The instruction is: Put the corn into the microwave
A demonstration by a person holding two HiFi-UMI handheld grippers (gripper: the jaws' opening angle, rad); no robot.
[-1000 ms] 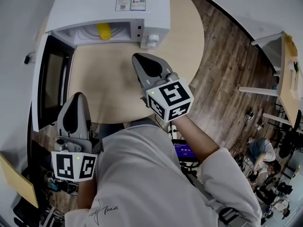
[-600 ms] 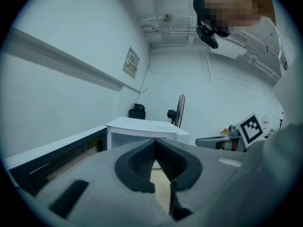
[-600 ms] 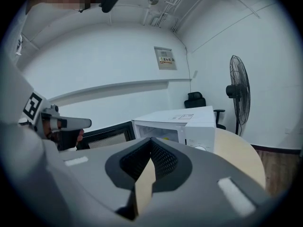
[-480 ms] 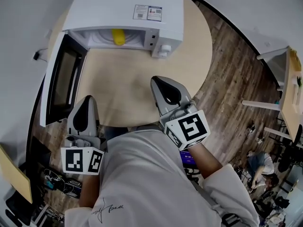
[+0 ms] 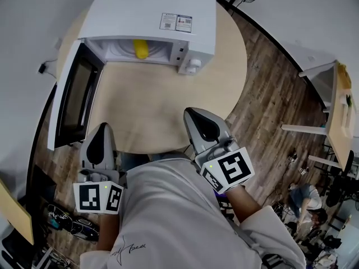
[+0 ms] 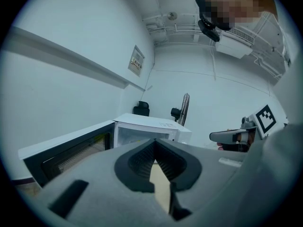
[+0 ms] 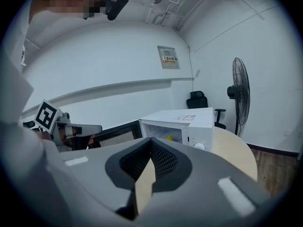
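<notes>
Yellow corn [image 5: 141, 49] already lies inside the microwave [image 5: 168, 4], whose door [image 5: 72, 102] stands open. Your left gripper [image 5: 102, 130] and right gripper [image 5: 194, 116] hang near your chest, jaws together and empty. Next, you'd likely push that door closed.

the right gripper [image 7: 151, 142] was shown with jaws pressed together, nothing held. beyond it a white microwave [image 7: 189, 119] was set on a round table [image 7: 236, 150], its door [image 7: 116, 134] swung open leftward, yellow corn [image 7: 169, 137] laid inside. a standing fan [image 7: 239, 96] was seen at right.

Overhead; two low views toward microwave [image 5: 151, 10]
</notes>
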